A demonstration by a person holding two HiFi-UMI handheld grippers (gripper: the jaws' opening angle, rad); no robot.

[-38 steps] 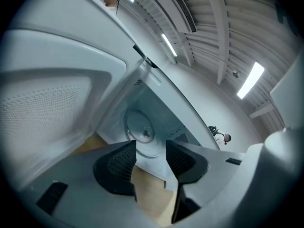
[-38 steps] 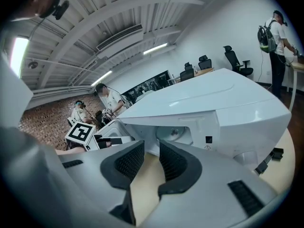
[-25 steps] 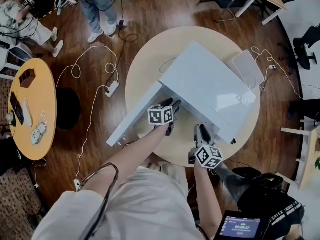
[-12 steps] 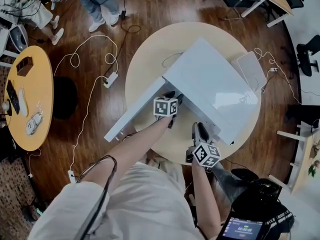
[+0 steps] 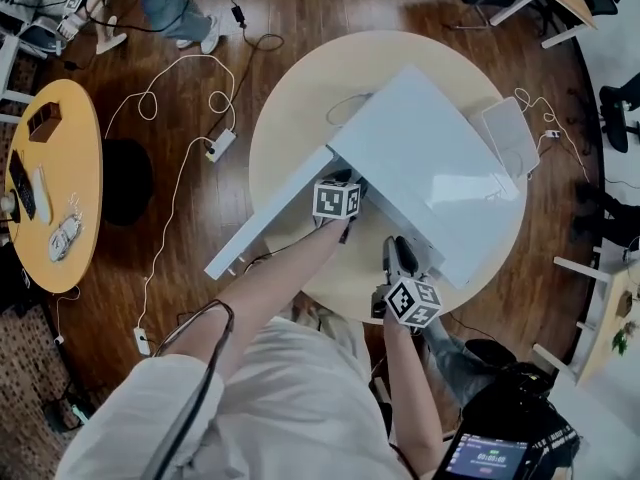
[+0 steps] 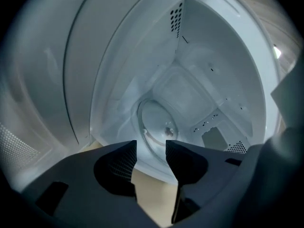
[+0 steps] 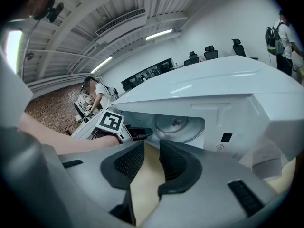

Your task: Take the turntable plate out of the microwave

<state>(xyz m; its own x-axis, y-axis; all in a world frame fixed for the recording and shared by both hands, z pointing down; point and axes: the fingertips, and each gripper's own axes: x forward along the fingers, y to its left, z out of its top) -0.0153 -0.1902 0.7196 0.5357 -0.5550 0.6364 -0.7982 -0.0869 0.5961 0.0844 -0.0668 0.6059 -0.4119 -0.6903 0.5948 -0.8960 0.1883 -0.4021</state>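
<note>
Left tongs (image 6: 151, 148) sit at the mouth of the microwave (image 5: 430, 178), jaws apart, nothing between them. The plate (image 6: 159, 125) lies flat on the microwave's floor, just beyond the tips and untouched. Right tongs (image 7: 152, 151) hang in front of the microwave over the tabletop (image 5: 290, 118), jaws a little apart and empty. The door (image 5: 265, 223) stands wide open on the microwave's left side.

The way to do this well, I'd say: go in low, roll the left tongs so one jaw slips under the near rim and one over, clamp firmly, then lift clear of the hub before drawing out. The plate looks like clear glass, round and smooth with a raised rim. That means slippery and breakable, so keep it level and slow. The microwave's inner walls are glossy white with perforated vents.
</note>
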